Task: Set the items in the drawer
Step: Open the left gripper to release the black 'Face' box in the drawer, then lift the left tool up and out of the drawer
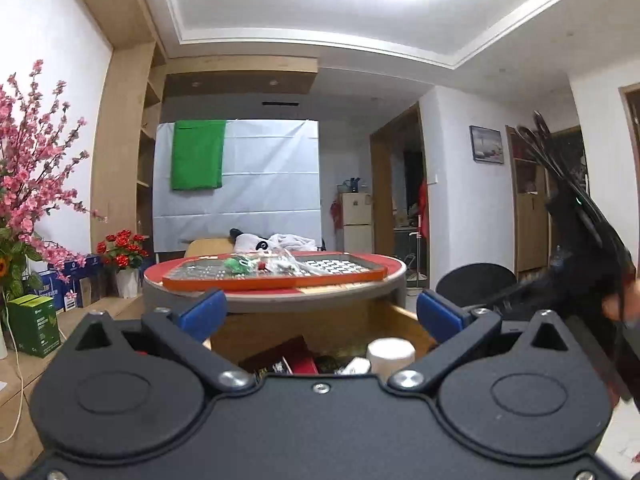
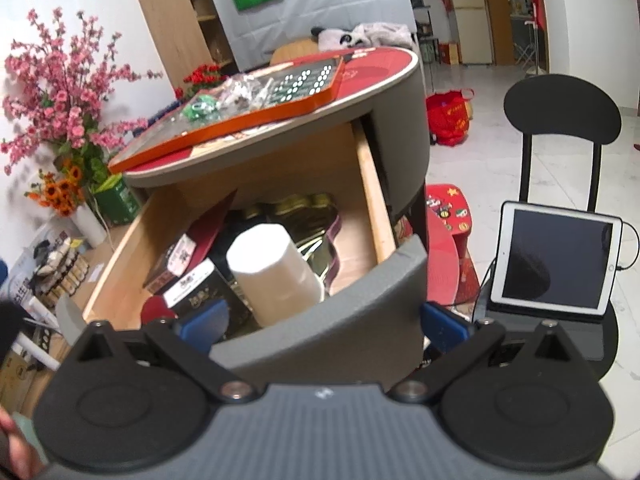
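1. Blossom sprays [image 2: 60, 92] in pink stand far to the left of the right gripper [image 2: 322, 326], with orange sunflowers [image 2: 60, 194] and a green carton [image 2: 116, 200] below them on a low wooden bench.

2. Left gripper [image 1: 320, 312] points level across the room, its blue pads [image 1: 204, 312] spread as wide as they go and nothing between them; the open drawer [image 1: 304, 320] lies just ahead of and below its tips.

3. Drawer [image 2: 372, 184] stands pulled out from under the round red-topped table [image 2: 384, 64], directly ahead of the right gripper. Inside it, between the lines of the two fingers, sit a white cylinder [image 2: 272, 268], a black box with a white label [image 2: 192, 284], a dark red box [image 2: 212, 220] leaning at the back, and a shiny gold tray [image 2: 308, 216].

4. Right gripper tilts downward with its blue pads [image 2: 204, 320] held wide apart; the curved grey drawer front [image 2: 340, 320] sits in the gap between them, and whether either pad touches it cannot be told.

5. Orange-framed board [image 2: 248, 108] lies on the tabletop beyond the drawer, carrying a green toy [image 2: 200, 108] and a clear plastic bag [image 2: 244, 88].

6. Tablet [image 2: 556, 256] with a dark screen stands propped on a black chair [image 2: 560, 108], ahead and to the right of the right gripper's right finger.

7. Red bag [image 2: 448, 116] rests on the tiled floor beyond the table.
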The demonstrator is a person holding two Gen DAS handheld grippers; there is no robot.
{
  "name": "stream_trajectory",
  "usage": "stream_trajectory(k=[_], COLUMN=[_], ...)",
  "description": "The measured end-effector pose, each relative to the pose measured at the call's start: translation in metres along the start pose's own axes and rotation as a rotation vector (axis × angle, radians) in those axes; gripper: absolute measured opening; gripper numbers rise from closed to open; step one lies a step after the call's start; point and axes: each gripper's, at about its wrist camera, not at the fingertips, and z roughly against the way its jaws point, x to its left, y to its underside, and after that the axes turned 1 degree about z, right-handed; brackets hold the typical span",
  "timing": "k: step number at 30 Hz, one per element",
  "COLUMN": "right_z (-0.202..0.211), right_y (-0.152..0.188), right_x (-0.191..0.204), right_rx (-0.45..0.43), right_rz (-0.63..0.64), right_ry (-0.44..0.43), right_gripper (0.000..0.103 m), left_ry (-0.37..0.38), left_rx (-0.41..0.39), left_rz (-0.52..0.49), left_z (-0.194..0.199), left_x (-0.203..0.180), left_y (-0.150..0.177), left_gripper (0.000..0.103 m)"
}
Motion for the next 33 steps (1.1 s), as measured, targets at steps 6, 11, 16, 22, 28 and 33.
stream_trajectory(k=[6, 11, 16, 22, 28, 33], right_z=[0.001, 0.002, 0.004, 0.006, 0.005, 0.006], right_y=[0.000, 0.007, 0.013, 0.020, 0.024, 0.026], right_x=[0.003, 0.005, 0.006, 0.009, 0.005, 0.009], right_rx=[-0.014, -0.065, -0.112, -0.176, -0.201, -0.224], right_rz=[0.004, 0.004, 0.009, 0.018, -0.009, 0.009], right_ry=[0.011, 0.022, 0.033, 0.048, 0.029, 0.043], right_gripper=[0.102, 0.102, 0.102, 0.102, 0.102, 0.102], left_ry=[0.045, 0.063, 0.027, -0.023, -0.028, -0.059], left_rx=[0.038, 0.054, 0.061, 0.072, 0.095, 0.106], left_rz=[0.029, 0.037, -0.006, -0.036, 0.011, 0.026], left_z=[-0.001, -0.004, -0.007, -0.014, -0.012, -0.014], left_x=[0.000, -0.002, -0.006, -0.007, -0.004, -0.001], left_y=[0.021, 0.036, 0.044, 0.052, 0.059, 0.062], left_gripper=[0.103, 0.103, 0.103, 0.103, 0.103, 0.103])
